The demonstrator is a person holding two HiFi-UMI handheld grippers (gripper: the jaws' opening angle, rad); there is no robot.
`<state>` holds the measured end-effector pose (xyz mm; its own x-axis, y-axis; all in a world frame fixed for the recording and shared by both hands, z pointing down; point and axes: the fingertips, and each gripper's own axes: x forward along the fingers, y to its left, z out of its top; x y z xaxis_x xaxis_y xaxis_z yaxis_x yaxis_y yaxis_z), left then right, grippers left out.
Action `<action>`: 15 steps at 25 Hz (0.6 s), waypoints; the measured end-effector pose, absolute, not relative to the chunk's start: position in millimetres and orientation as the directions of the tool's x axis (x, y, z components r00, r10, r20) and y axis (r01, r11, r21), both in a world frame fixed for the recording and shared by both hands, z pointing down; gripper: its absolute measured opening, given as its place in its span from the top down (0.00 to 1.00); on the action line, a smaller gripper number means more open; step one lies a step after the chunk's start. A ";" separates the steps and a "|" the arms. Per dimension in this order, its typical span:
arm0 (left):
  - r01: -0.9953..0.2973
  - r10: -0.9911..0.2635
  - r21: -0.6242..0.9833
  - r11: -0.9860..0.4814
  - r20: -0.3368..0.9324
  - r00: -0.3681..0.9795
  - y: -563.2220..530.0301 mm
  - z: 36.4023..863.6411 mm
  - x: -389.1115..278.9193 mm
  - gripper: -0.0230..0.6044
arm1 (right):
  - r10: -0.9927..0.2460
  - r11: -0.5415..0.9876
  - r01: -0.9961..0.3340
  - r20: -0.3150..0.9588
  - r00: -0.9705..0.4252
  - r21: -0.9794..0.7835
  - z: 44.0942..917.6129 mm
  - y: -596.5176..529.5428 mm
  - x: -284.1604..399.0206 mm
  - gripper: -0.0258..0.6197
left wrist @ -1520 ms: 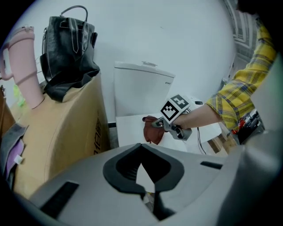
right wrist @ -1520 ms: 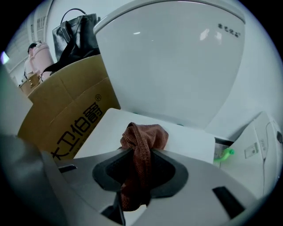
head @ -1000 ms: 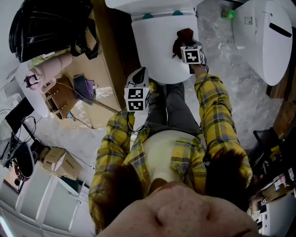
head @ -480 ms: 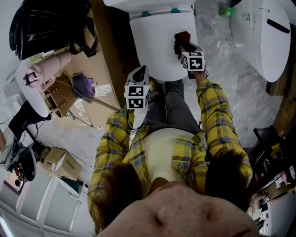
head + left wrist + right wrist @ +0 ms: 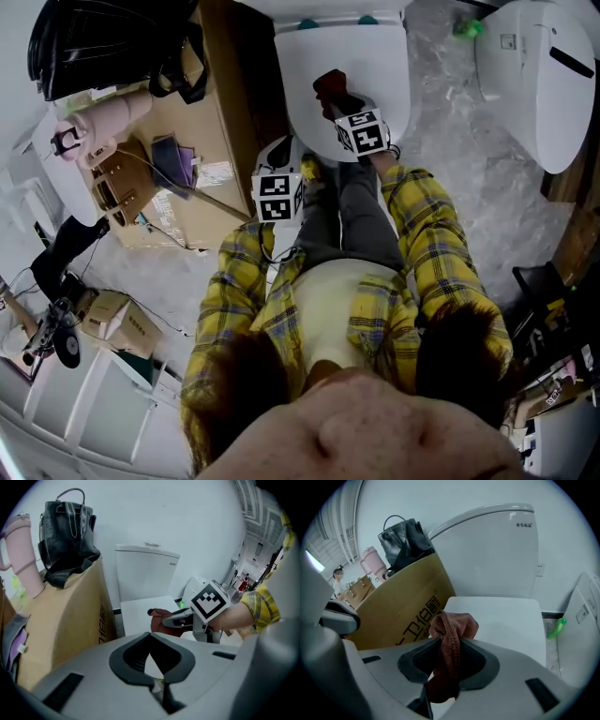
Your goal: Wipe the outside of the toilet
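The white toilet stands ahead with its lid [image 5: 366,66] down and its tank [image 5: 492,555] behind. My right gripper [image 5: 336,101] is shut on a red-brown cloth [image 5: 327,84] and holds it on the lid's near left part. The cloth [image 5: 452,630] bunches up between the jaws over the lid [image 5: 506,620]. My left gripper [image 5: 284,150] hangs beside the toilet's near left corner, shut and holding nothing [image 5: 149,637]. From there the cloth [image 5: 159,620] and the right gripper [image 5: 187,617] show over the lid [image 5: 136,613].
A tall cardboard box [image 5: 202,122] stands tight against the toilet's left side, with a black bag [image 5: 103,42] and a pink bottle [image 5: 103,122] on it. A second white toilet [image 5: 530,75] is at the right. A green item [image 5: 466,28] lies on the marble floor between them.
My right gripper has slid the cloth leftward across the lid, from its right side toward the middle-left. The left gripper has stayed by the toilet's left corner.
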<state>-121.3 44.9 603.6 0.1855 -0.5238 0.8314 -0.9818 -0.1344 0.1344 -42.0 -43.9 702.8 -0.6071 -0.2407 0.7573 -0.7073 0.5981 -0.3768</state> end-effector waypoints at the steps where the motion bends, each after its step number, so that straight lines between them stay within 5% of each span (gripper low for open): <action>1: -0.983 -0.525 0.133 -0.127 0.832 0.180 47.1 604.1 -123.4 0.96 | -0.228 0.613 -0.693 0.754 -0.616 -0.380 703.3 -41.0 -53.2 0.77; 15: -0.988 -0.502 0.135 -0.070 0.851 0.152 64.8 613.0 -137.9 0.96 | -0.103 0.616 -0.697 0.839 -0.534 -0.368 752.1 -24.3 -97.6 0.77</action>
